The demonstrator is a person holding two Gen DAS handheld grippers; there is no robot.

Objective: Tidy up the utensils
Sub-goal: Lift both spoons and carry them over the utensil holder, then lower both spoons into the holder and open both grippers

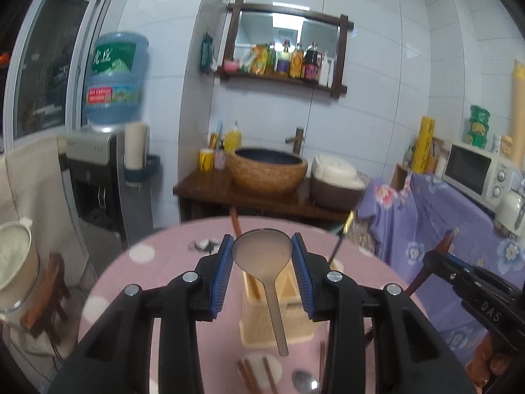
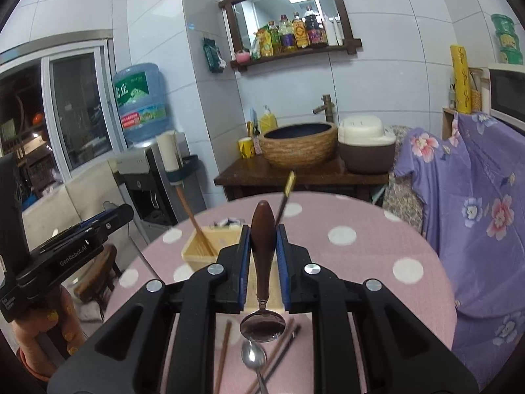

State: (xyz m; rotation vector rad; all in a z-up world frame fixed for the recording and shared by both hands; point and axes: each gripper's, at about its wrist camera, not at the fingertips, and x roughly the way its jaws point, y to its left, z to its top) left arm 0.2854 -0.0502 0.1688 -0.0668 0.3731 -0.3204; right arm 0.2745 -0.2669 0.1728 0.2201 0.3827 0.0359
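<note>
- On the pink dotted table (image 2: 344, 216), closest to the person, loose pieces lie flat: a small metal spoon (image 2: 254, 359) and several chopsticks (image 2: 223, 354), all pointing roughly away from the person.
- Just above those, the right gripper (image 2: 264, 264) pinches a wooden-handled spoon (image 2: 262, 249) by its handle, blue pads pressed against the wood. The long axis runs fore and aft: handle tip pointing away, metal bowl hanging back towards the person.
- Beside it, the left gripper (image 1: 262, 274) clamps a pale translucent ladle (image 1: 262, 251) by the edges of its bowl, the handle slanting down and back.
- Directly under and just beyond the ladle stands the cream utensil holder (image 1: 277, 315), already carrying a few upright chopsticks. The ladle handle seems to point at its opening.
- From the right gripper's side the holder (image 2: 205, 251) sits ahead and to the left.
- My reading: the left hand is nearer the holder, needing mostly a straight lowering; the right must swing leftward and tip its spoon upright.
- Farther off, a wooden stand with a basin (image 2: 300, 144) backs the table.
</note>
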